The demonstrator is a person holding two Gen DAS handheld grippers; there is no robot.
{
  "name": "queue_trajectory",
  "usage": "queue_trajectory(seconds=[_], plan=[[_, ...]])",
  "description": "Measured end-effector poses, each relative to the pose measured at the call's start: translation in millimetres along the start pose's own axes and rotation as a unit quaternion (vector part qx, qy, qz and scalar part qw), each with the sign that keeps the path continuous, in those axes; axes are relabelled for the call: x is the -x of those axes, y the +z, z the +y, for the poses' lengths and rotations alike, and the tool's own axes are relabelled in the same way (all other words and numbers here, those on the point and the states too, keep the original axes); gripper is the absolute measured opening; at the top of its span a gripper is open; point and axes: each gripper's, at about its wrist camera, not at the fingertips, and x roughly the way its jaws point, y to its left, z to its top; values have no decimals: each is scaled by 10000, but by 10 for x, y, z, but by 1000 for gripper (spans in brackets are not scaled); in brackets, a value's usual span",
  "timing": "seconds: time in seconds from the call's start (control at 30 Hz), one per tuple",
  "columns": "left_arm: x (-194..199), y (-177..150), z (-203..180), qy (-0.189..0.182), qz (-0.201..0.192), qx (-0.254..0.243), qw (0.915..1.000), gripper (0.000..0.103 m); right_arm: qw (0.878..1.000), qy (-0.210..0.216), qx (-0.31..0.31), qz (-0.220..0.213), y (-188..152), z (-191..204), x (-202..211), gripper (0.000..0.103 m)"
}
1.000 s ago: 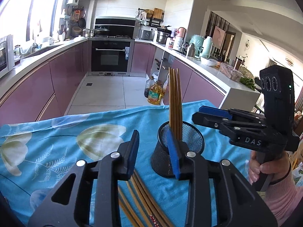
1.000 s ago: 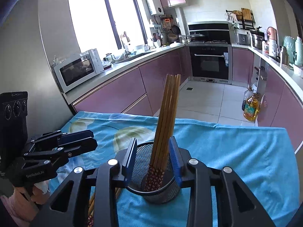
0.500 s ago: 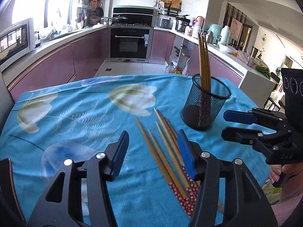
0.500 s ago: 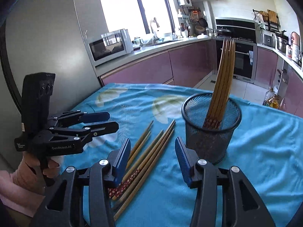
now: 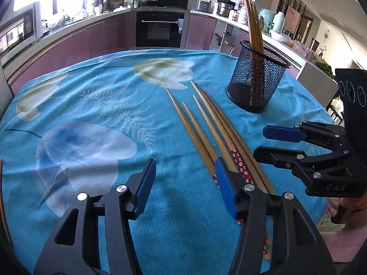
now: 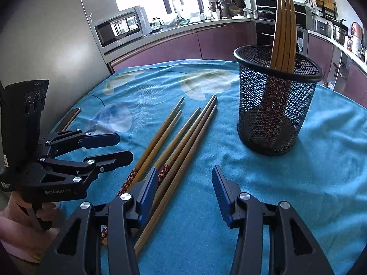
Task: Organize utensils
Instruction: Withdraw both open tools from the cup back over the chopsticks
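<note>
A black mesh cup [image 5: 257, 80] stands on the blue cloth and holds several wooden chopsticks [image 5: 253, 23] upright; it also shows in the right wrist view [image 6: 275, 105]. Several loose chopsticks [image 5: 213, 126] lie side by side on the cloth in front of the cup, also in the right wrist view [image 6: 174, 142]. My left gripper [image 5: 183, 183] is open and empty, low over the near ends of the loose chopsticks. My right gripper [image 6: 184, 190] is open and empty, just right of them; it also shows in the left wrist view [image 5: 273, 142].
The table has a blue flower-print cloth [image 5: 91, 114]. A phone-like flat object [image 6: 71, 118] lies at the cloth's left edge. Kitchen counters, an oven [image 5: 160, 29] and a microwave [image 6: 119, 27] stand beyond the table.
Both grippers have pulled back from the mesh cup toward the near side of the table and dropped lower. The loose chopsticks now lie just ahead of both.
</note>
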Motion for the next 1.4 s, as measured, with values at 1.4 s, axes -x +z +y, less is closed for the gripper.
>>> queue_trajectory(seconds=[1.4], plan=[[-91, -26, -113, 105, 146, -163, 9997, 53, 9989, -395, 225, 153, -83, 21, -36, 47]])
